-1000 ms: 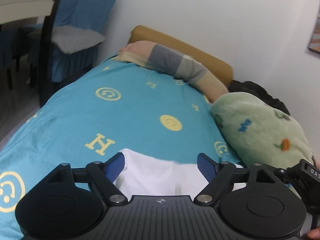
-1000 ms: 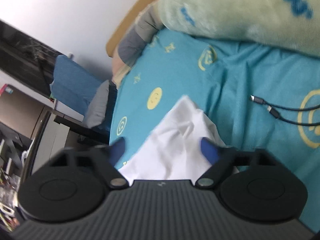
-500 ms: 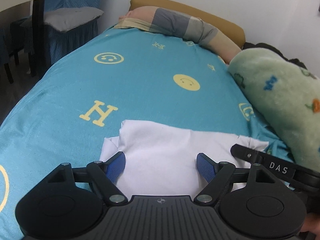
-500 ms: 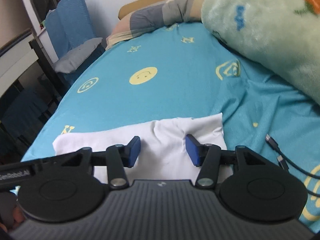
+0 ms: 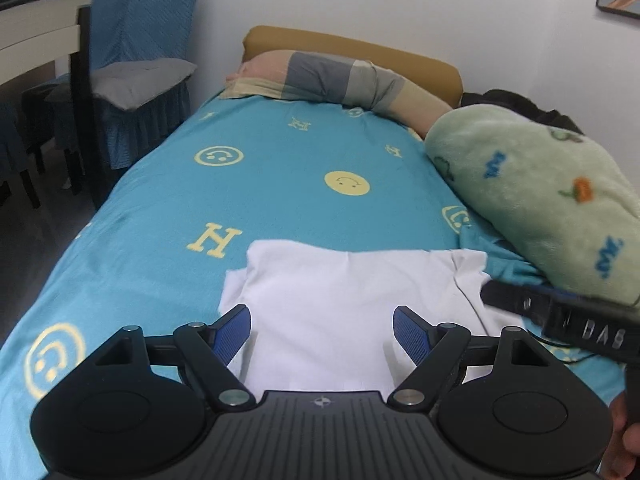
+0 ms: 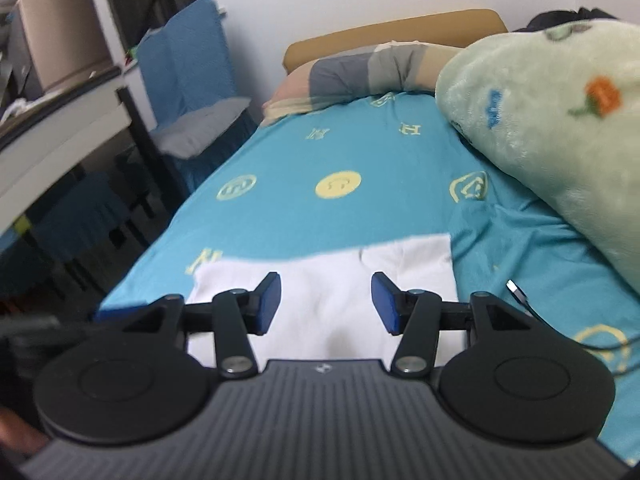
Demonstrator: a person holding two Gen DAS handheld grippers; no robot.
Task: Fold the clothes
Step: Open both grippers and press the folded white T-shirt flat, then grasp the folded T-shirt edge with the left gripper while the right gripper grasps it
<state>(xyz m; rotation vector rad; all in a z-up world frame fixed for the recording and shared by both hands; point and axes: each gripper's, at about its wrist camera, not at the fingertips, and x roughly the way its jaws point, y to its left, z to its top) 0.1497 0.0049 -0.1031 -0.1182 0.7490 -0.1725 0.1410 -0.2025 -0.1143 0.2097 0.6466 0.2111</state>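
Note:
A white garment lies folded flat on the teal bed sheet, near the bed's front end. It also shows in the right wrist view. My left gripper is open and empty, hovering just above the garment's near part. My right gripper is open and empty too, over the garment's right half. The right gripper's black body shows at the right edge of the left wrist view, beside the garment.
A green fleece blanket is piled along the bed's right side. A striped pillow lies at the headboard. A black charging cable lies on the sheet right of the garment. A blue-covered chair and a desk stand to the left.
The garment went from bunched and lifted to lying flat on the sheet. Both grippers drew back and levelled out over it; the right gripper's jaws opened wider than half a second ago.

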